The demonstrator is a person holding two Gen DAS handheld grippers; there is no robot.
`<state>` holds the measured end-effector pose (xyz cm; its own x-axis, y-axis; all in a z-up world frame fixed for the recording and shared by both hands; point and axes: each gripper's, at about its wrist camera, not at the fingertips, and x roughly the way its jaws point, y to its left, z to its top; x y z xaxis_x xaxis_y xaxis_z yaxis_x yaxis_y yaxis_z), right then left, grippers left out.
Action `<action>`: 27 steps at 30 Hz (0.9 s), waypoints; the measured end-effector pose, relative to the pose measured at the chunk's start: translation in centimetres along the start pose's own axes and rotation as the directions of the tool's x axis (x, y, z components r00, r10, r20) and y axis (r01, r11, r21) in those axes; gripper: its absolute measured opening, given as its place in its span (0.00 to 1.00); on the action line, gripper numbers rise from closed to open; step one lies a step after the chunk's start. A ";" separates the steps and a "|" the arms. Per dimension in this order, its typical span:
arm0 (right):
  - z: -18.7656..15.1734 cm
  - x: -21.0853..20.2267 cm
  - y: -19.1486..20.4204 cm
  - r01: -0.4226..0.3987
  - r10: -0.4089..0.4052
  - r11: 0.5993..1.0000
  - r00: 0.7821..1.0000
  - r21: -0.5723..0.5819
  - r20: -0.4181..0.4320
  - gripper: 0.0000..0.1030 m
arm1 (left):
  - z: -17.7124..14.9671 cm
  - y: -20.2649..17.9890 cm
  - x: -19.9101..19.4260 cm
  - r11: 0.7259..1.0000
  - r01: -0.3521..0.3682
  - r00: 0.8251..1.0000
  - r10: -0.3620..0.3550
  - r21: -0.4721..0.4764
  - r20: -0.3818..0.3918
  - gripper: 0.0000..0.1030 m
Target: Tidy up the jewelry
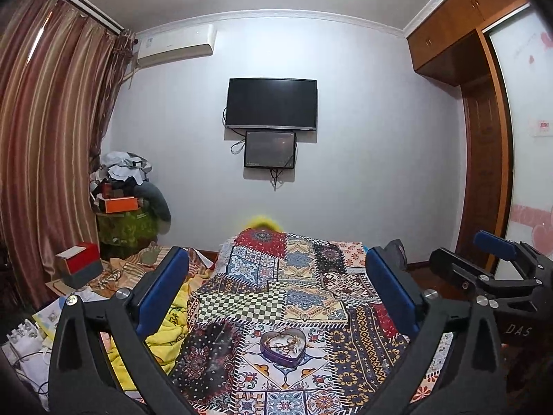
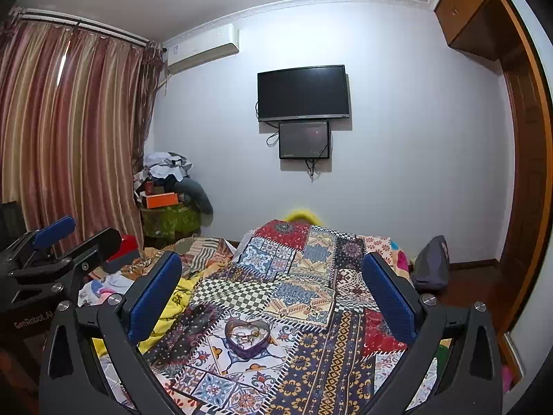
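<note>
A purple heart-shaped tin (image 1: pixel 283 346) lies open on the patchwork cloth (image 1: pixel 304 294) covering the bed, with tangled jewelry inside. It also shows in the right wrist view (image 2: pixel 247 338). My left gripper (image 1: pixel 276 287) is open and empty, held above and short of the tin. My right gripper (image 2: pixel 273 283) is open and empty too, with the tin low between its blue pads (image 2: pixel 155 294). The right gripper shows at the right edge of the left wrist view (image 1: pixel 484 269); the left gripper shows at the left edge of the right wrist view (image 2: pixel 52 242).
A yellow blanket (image 1: pixel 172 328) and loose clutter lie left of the cloth. A red and grey box (image 1: pixel 81 263) sits on the bed's left. A pile of boxes and clothes (image 1: pixel 128 200) stands in the corner. A dark bag (image 2: pixel 432 263) sits at the right.
</note>
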<state>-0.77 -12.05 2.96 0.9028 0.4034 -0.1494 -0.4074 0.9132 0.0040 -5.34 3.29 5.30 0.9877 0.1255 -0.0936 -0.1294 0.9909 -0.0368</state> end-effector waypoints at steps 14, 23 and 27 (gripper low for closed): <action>0.1 0.0 -0.8 0.002 -0.001 1.000 1.000 0.017 -0.018 1.00 | -0.1 -0.5 0.2 1.000 0.009 1.000 -0.009 0.015 -0.011 0.99; 0.2 0.0 -1.2 0.010 -0.009 1.000 1.000 0.024 -0.024 1.00 | 0.1 -0.4 0.4 1.000 0.010 1.000 -0.010 0.013 -0.016 1.00; 0.2 0.0 -1.5 0.010 -0.009 0.999 1.000 0.032 -0.027 1.00 | 0.0 -0.4 0.6 1.000 0.006 1.000 -0.005 0.012 -0.020 0.99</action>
<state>-0.07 -13.43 3.15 0.9024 0.3935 -0.1757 -0.3939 0.9185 0.0340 -4.69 3.01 5.30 0.9864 0.1192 -0.1136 -0.1228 0.9921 -0.0254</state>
